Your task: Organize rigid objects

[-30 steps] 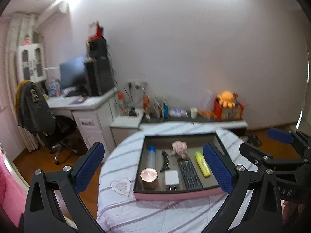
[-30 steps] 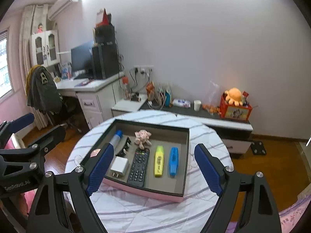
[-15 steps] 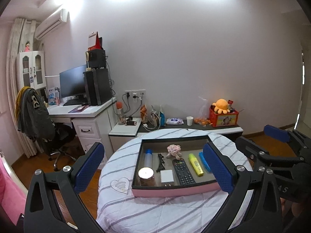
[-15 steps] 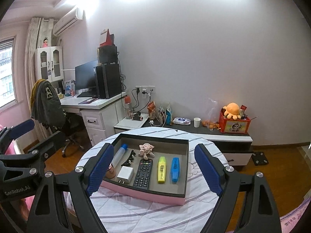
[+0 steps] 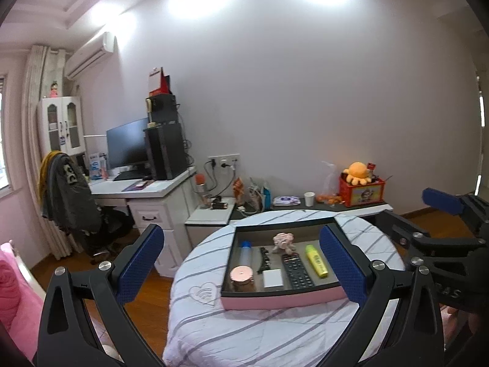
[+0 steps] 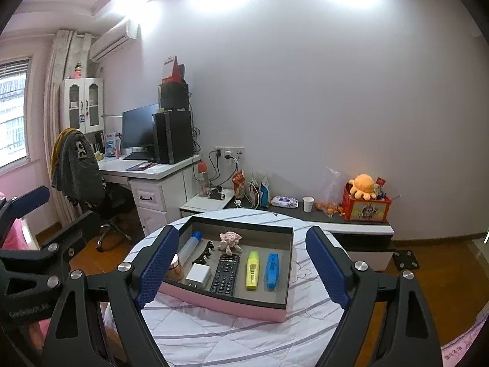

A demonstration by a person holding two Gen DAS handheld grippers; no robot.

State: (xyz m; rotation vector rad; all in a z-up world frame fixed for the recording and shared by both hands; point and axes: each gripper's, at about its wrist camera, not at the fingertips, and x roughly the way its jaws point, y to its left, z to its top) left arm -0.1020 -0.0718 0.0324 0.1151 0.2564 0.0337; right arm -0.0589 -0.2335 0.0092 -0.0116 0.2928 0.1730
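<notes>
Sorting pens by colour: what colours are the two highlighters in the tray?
One yellow highlighter, one blue highlighter; clearest in the right wrist view.

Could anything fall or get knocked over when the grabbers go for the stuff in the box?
Maybe. The tray sits near the round table's front edge, so a push might slide it off. The remote and yellow highlighter lie close together; open fingers could bump one while reaching for the other.

Your left gripper and right gripper match: black angular frames, blue textured pads, silver screws; white lettering on each frame's side, not legible.
</notes>
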